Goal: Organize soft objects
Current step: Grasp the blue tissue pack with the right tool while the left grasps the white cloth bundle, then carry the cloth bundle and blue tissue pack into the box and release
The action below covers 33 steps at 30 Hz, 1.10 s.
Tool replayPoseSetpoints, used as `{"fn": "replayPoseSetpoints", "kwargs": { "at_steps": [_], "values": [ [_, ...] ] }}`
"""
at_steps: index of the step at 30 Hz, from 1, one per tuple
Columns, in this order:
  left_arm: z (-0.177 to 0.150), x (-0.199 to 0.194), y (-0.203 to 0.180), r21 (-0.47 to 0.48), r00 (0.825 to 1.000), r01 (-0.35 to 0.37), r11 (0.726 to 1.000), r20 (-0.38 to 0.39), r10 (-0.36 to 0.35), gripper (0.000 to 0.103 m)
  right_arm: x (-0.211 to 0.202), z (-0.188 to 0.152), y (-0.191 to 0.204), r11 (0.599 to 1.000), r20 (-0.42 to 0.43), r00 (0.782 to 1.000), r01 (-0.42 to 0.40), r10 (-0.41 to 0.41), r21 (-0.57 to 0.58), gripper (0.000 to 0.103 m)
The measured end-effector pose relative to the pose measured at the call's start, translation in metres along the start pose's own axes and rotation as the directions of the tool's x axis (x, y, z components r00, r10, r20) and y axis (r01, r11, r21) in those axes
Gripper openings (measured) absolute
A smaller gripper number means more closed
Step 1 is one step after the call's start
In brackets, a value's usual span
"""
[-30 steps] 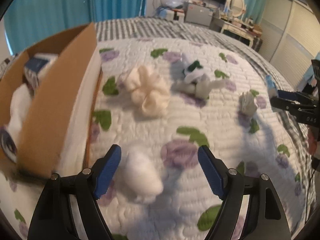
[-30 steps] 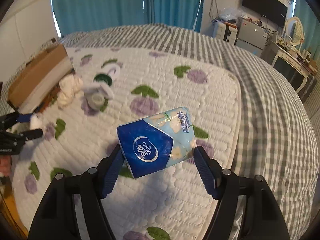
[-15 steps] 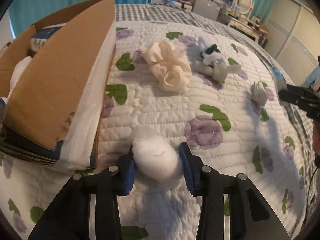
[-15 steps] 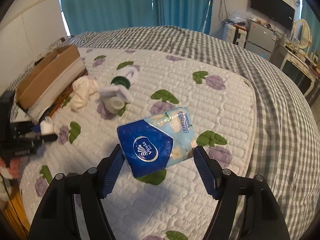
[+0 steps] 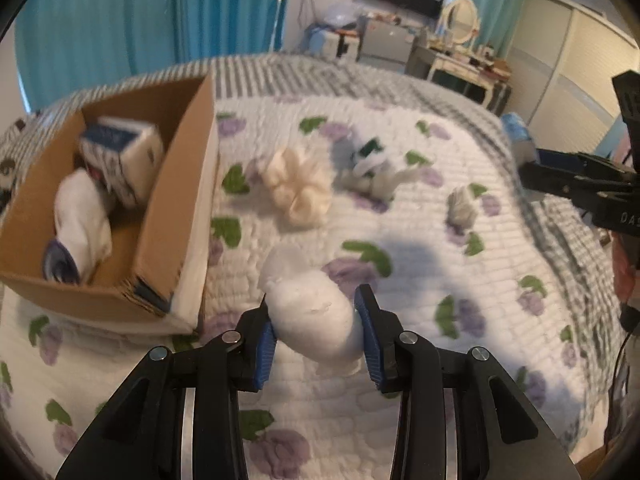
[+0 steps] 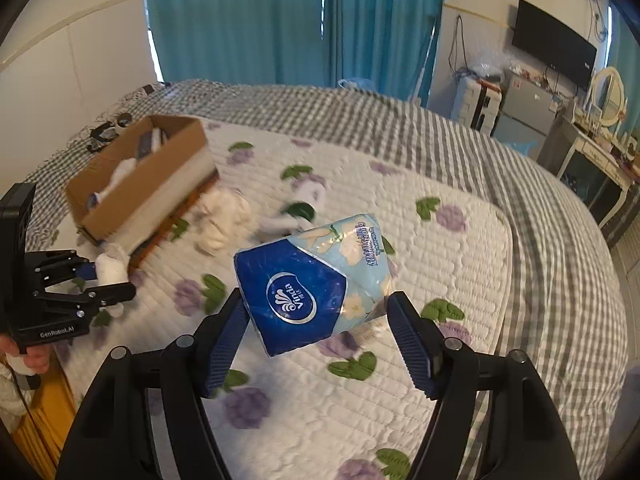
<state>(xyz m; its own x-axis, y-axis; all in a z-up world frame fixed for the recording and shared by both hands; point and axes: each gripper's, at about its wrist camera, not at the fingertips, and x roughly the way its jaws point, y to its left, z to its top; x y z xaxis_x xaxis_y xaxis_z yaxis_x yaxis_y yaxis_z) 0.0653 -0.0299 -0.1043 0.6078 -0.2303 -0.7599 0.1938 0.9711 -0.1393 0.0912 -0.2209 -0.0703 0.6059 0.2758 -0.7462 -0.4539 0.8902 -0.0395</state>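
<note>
My left gripper (image 5: 316, 330) is shut on a white rolled sock (image 5: 314, 320) and holds it above the quilt, right of the open cardboard box (image 5: 160, 236). The box holds a tissue pack (image 5: 120, 156) and a white cloth (image 5: 82, 220). My right gripper (image 6: 320, 320) is shut on a blue Vinda tissue pack (image 6: 308, 288), held above the bed. On the quilt lie a cream scrunched cloth (image 5: 298, 190), a white and green sock bundle (image 5: 376, 172) and a small white bundle (image 5: 462, 204). The left gripper (image 6: 102, 282) with its sock (image 6: 112, 268) and the box (image 6: 140, 184) show in the right wrist view.
The flowered quilt (image 6: 440, 248) covers a bed with a grey checked sheet (image 6: 560, 240). Teal curtains (image 6: 296, 20), a TV (image 6: 554, 48) and a dresser with a mirror (image 6: 604, 100) stand beyond the bed. The right gripper (image 5: 580, 184) shows at the right edge of the left wrist view.
My left gripper closed on the white sock and lifted it off the quilt, level with the box's open top. My right gripper rose with the tissue pack.
</note>
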Motion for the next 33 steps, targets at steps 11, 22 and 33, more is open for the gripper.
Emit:
{"fn": "replayPoseSetpoints", "kwargs": {
  "at_steps": [11,22,33],
  "values": [
    [0.038,-0.076,0.013,0.045,0.988,-0.003,0.999,0.157,-0.004,0.036,-0.047,0.034,0.080,0.998,0.064,0.997,0.033,-0.029,-0.053,0.070],
    [0.065,-0.102,0.083,0.044,0.973,-0.097,0.994,0.215,0.085,0.036,-0.031,0.092,0.170,0.993,0.097,0.994,-0.030,0.041,-0.110,0.070],
    [0.069,-0.046,0.149,0.037,0.975,-0.181,0.983,0.138,0.175,0.036,0.070,0.139,0.200,0.985,0.061,0.986,-0.148,0.153,-0.089,0.071]
  ]
}}
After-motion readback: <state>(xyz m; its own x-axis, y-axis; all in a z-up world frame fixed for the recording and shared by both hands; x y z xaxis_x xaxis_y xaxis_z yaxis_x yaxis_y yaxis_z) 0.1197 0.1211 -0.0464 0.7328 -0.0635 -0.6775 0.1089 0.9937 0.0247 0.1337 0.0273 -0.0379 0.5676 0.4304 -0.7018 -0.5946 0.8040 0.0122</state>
